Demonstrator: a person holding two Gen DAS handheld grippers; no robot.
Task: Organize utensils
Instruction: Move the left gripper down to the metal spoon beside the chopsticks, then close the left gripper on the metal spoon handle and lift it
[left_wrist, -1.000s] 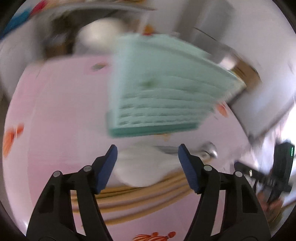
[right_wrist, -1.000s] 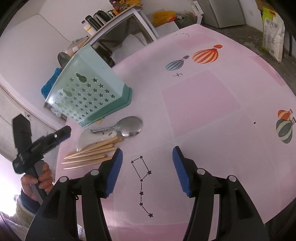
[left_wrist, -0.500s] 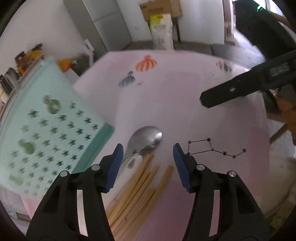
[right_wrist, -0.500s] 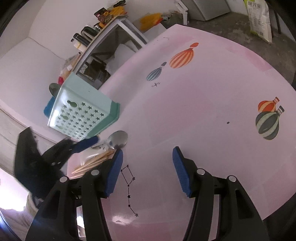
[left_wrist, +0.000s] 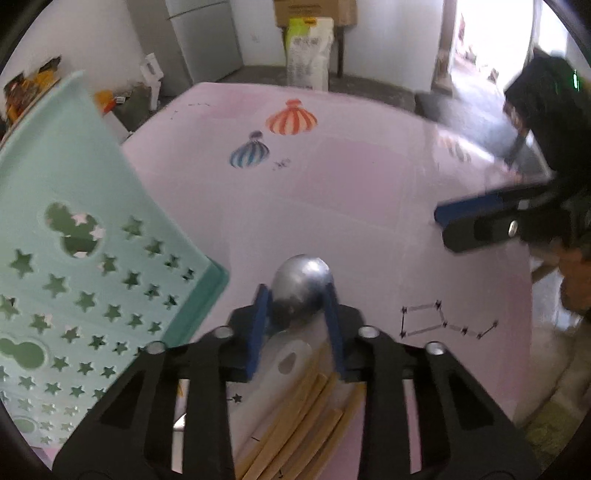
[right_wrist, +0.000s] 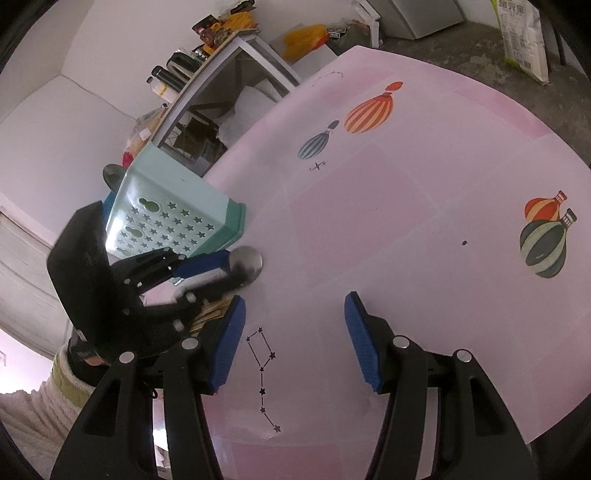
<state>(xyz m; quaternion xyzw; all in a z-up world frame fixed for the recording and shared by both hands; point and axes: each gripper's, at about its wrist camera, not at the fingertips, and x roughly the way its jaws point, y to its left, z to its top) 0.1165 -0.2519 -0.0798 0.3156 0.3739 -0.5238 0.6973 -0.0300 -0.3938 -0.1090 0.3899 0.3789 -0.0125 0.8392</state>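
Note:
A metal spoon (left_wrist: 301, 282) with a white handle lies on the pink table beside several wooden chopsticks (left_wrist: 295, 424). My left gripper (left_wrist: 297, 306) has its blue pads on either side of the spoon's bowl, closed against it. The spoon (right_wrist: 246, 262) and left gripper (right_wrist: 207, 271) also show in the right wrist view. A mint green star-holed utensil basket (left_wrist: 85, 266) stands tilted just left of the spoon; it also shows in the right wrist view (right_wrist: 173, 221). My right gripper (right_wrist: 293, 332) is open and empty over bare table, right of the utensils.
The pink table (right_wrist: 406, 221) carries balloon prints (right_wrist: 369, 110) and a star-line print (right_wrist: 264, 369). A metal shelf rack with bottles (right_wrist: 207, 92) stands behind the basket. A sack (left_wrist: 308, 51) and cabinet stand on the floor beyond the table's far edge.
My left gripper moved forward and down onto the spoon and its jaws narrowed around the bowl. The right gripper stayed open and shifted slightly.

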